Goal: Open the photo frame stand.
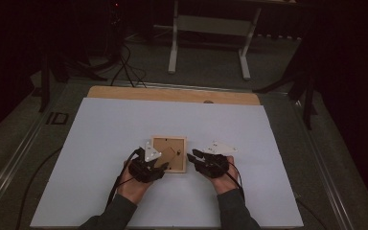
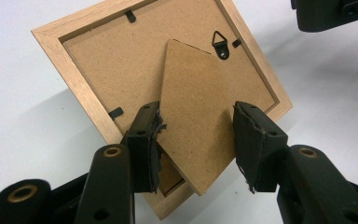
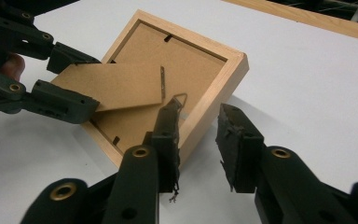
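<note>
A light wooden picture frame (image 1: 169, 153) lies face down on the white sheet, its brown backboard (image 2: 102, 60) up. My left gripper (image 2: 196, 126) is shut on the backboard's cardboard stand (image 2: 196, 88), lifted off the board, one pad on each side edge. A small metal hanger (image 2: 221, 42) sits beyond the stand's tip. My right gripper (image 3: 198, 126) is open astride the frame's near rail (image 3: 214, 88): one finger inside by the hanger (image 3: 179, 99), the other outside with table showing between. From there the left gripper (image 3: 91, 83) is seen clamping the stand (image 3: 112, 86).
The white sheet (image 1: 124, 129) covers most of the table; a wooden strip (image 1: 172, 94) shows along its far edge. Beyond the table stand grey frame legs (image 1: 206, 28), with cables (image 1: 124, 67) on the dark floor. The other gripper (image 2: 331, 11) shows at the left gripper view's top right.
</note>
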Motion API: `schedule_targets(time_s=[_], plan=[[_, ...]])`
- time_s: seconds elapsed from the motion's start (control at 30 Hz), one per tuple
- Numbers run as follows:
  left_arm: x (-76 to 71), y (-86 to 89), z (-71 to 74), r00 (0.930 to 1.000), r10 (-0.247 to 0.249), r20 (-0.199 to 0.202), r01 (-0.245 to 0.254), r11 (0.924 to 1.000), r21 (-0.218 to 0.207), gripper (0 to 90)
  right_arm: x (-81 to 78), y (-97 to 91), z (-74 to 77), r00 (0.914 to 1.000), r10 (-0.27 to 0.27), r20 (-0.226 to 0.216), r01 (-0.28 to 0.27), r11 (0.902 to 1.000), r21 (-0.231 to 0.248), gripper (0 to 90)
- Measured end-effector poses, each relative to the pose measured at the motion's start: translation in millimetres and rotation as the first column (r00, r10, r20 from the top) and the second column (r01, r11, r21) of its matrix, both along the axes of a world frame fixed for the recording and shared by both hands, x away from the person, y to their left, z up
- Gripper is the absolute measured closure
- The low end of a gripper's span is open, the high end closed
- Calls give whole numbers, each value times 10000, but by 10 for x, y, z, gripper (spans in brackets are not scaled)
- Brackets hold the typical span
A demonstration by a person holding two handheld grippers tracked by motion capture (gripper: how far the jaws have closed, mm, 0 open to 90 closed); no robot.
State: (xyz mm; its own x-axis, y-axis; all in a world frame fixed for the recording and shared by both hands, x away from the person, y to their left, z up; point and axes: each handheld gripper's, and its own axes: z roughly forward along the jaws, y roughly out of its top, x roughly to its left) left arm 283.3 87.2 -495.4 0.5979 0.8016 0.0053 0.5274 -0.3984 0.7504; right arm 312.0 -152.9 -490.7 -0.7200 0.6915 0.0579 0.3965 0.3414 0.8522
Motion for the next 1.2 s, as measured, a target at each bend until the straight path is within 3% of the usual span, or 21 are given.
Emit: schedule_targets(time_s=[0.37, 0.77, 0.93, 1.1, 1.2], plan=[[-75, -24, -15, 9978, -227, 630, 197, 9987, 476, 538, 25, 5, 66, 10000, -4, 98, 3, 10000, 28, 657], [-120, -39, -31, 9946, -334, 984, 263, 9970, 726, 538, 202, 24, 203, 9999, -24, 102, 23, 9999, 121, 609], [-131, -38, -39, 9938, -354, 1058, 271, 9965, 790, 537, 252, 35, 198, 10000, -64, -56, 66, 9992, 385, 575], [-153, -48, -50, 9913, -433, 1245, 317, 9951, 940, 537, 347, 18, 172, 9980, -127, -623, 167, 9978, 647, 496], [-158, -49, -55, 9905, -445, 1298, 321, 9949, 956, 537, 387, 30, 166, 9967, -11, -818, 56, 9985, 552, 467]])
